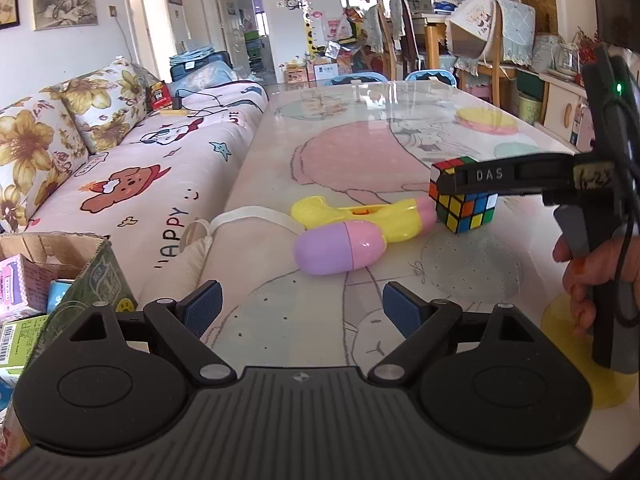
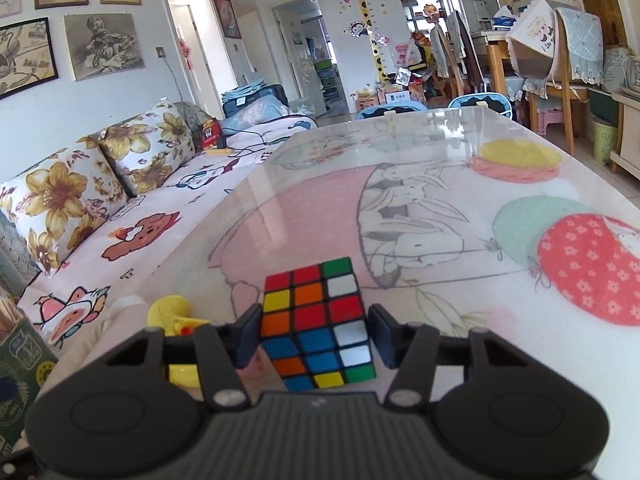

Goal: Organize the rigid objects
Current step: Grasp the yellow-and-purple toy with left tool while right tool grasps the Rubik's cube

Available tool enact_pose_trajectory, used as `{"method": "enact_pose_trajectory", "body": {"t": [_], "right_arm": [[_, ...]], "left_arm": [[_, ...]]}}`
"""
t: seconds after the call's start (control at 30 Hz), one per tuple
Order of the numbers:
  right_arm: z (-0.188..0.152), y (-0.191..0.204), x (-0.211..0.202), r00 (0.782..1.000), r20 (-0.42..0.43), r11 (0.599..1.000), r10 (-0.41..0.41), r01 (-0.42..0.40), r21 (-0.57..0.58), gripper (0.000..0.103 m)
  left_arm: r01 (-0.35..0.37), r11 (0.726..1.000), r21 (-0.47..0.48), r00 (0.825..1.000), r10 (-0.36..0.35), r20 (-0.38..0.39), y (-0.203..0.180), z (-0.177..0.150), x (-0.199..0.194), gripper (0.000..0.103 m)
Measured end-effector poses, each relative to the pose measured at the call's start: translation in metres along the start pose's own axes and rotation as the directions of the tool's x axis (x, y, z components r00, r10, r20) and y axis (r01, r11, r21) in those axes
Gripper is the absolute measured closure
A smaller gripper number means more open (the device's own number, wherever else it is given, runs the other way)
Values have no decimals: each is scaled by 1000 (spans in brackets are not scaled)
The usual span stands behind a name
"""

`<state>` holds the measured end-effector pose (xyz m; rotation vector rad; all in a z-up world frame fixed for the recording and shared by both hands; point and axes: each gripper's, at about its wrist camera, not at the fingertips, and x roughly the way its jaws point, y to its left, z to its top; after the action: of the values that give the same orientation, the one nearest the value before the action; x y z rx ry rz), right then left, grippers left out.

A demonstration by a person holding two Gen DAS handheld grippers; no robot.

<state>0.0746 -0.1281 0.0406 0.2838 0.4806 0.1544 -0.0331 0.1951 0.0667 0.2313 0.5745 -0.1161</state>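
Between the right gripper's (image 2: 313, 338) pads sits the cube (image 2: 316, 324), both pads pressed to its sides, resting on the table (image 2: 460, 320). Just left lies a yellow toy (image 1: 360, 220) with a purple end, touching the cube. Left gripper (image 1: 302, 312) hangs wide, empty. Box (image 1: 80, 280) at the left is cut off.

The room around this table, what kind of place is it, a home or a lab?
Most likely a family living room. A sofa with floral cushions runs beside the table, a giraffe height chart is stuck on the wall, and dining chairs stand behind.
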Motion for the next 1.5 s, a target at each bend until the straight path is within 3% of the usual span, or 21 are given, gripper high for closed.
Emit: {"method": "enact_pose_trajectory", "body": {"t": [0.2, 0.43, 0.63, 0.8, 0.93, 1.1, 1.33, 1.4, 1.5], "right_arm": [[-3, -12, -22, 1000, -9, 1000, -21, 21, -5, 50], [-14, -25, -49, 997, -20, 995, -74, 73, -66, 50], [-15, -29, -49, 996, -22, 994, -85, 84, -73, 49], [-17, -29, -44, 997, -32, 995, -71, 69, -69, 26], [-16, -28, -37, 997, -39, 995, -65, 62, -73, 25], [-16, -25, -29, 997, -50, 996, -51, 47, -74, 21], [-14, -28, -25, 997, -37, 995, -69, 67, -68, 16], [-13, -33, -26, 997, -34, 997, -71, 69, -46, 13], [-10, -39, -26, 996, -28, 996, -85, 85, -30, 11]], "left_arm": [[16, 1000, 21, 1000, -16, -1, -1, -2, 1, 0], [41, 999, -25, 999, -41, -5, -4, 6, 6, 0], [42, 998, -39, 999, -41, 19, -15, 24, 23, 0], [77, 997, -21, 997, -78, -26, -12, 32, 51, 0], [97, 995, -24, 993, -98, -58, -4, 29, 68, 0], [171, 982, -84, 980, -179, -89, 7, 24, 81, 0], [192, 978, -79, 977, -198, -81, -2, 23, 86, 0], [193, 979, -64, 978, -197, -74, -6, 25, 86, 14], [201, 978, -54, 977, -205, -65, -7, 24, 80, 22]]}}
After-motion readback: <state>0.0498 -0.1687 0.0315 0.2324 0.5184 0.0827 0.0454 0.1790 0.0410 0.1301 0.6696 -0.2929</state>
